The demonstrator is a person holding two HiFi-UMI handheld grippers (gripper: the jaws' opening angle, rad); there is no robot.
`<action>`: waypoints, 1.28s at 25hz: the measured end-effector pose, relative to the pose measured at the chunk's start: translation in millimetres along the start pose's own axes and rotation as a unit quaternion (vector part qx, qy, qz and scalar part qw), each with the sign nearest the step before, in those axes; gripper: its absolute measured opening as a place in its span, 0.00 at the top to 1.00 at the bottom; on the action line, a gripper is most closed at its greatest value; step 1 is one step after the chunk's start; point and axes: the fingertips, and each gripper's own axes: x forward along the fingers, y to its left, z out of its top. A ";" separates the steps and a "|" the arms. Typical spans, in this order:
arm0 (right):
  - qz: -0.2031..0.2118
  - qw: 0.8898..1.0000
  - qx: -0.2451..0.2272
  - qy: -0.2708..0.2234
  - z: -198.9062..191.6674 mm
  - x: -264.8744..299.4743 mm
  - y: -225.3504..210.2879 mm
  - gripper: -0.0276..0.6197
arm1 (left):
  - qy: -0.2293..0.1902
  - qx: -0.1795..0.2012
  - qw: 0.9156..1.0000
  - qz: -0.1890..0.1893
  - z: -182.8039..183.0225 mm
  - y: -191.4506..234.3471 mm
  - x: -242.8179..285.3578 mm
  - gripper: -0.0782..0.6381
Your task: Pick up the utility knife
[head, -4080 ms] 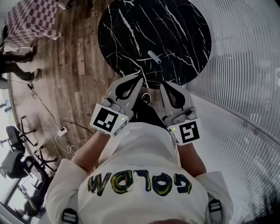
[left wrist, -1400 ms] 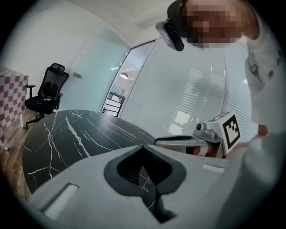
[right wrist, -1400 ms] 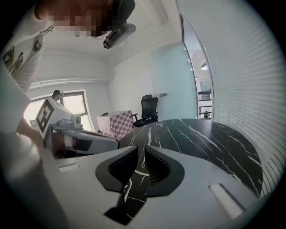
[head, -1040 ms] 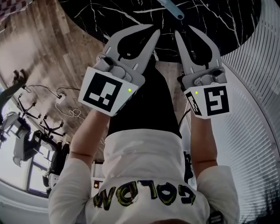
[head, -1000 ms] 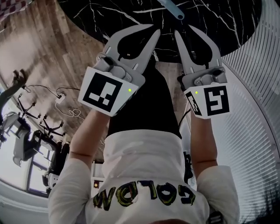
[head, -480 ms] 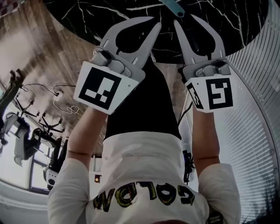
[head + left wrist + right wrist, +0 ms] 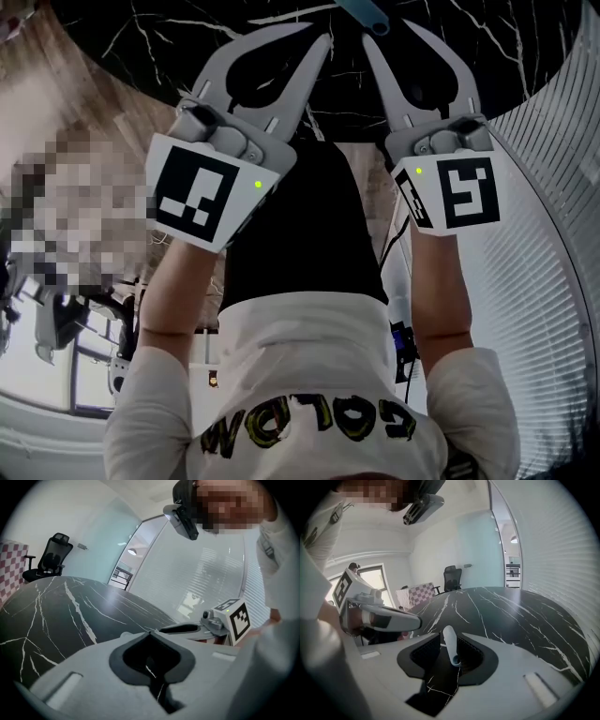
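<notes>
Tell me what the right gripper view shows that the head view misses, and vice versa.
Only the right gripper view: the utility knife at full length, framed between the jaws of the right claw, which have just been opening and do not grip it; an office chair beyond. Only the head view: the right claw's marker cube, the person's shirt, the wooden floor. Both: the black marble table, the left claw, and the knife, cut off by the head view's top edge.

Right gripper (image 7: pixel 449 638) jaws have just been opening and stand apart. Utility knife (image 7: pixel 451 649) lies between them on the marble table (image 7: pixel 511 616), unpinched.
</notes>
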 end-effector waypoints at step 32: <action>-0.021 0.996 -0.005 0.082 -35.0 28.3 -16.4 0.74 | 0.003 -0.012 1.000 -0.009 -20.6 11.2 4.3 0.89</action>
